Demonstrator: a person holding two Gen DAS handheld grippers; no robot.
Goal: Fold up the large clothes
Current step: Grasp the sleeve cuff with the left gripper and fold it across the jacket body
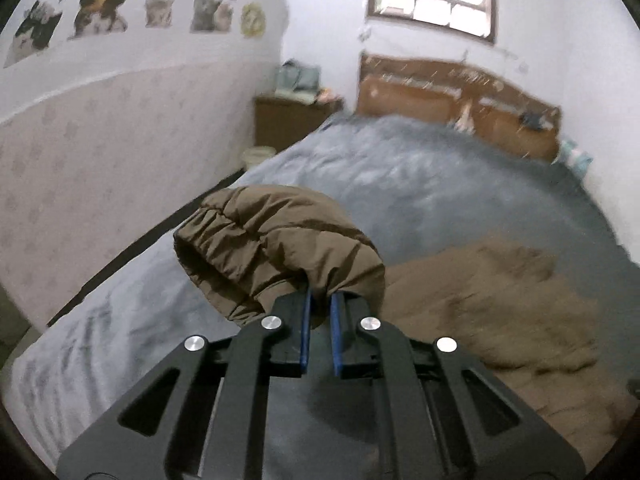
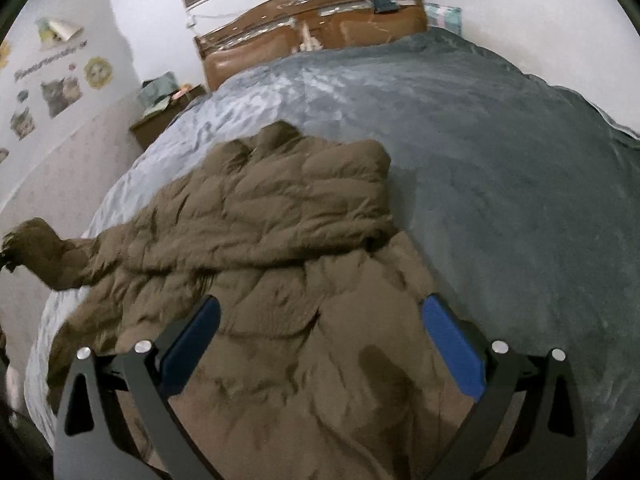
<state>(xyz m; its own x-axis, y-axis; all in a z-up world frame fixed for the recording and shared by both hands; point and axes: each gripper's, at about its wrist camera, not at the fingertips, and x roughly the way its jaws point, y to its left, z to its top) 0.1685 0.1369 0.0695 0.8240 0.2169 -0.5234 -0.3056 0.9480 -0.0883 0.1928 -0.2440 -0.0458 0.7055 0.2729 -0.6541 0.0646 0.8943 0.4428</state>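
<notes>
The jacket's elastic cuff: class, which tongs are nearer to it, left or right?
Left. The left tongs are shut on the sleeve beside the cuff, lifting it. The right tongs hang open over the jacket body, well away.

Your brown quilted puffer jacket (image 2: 288, 240) lies spread on the grey bed, its puffy body crumpled, with one part folded over across the middle. You have one sleeve (image 1: 276, 248) lifted clear of the bedding, its gathered elastic cuff (image 1: 208, 236) open and facing left. The rest of the jacket lies flat, low and rumpled.
</notes>
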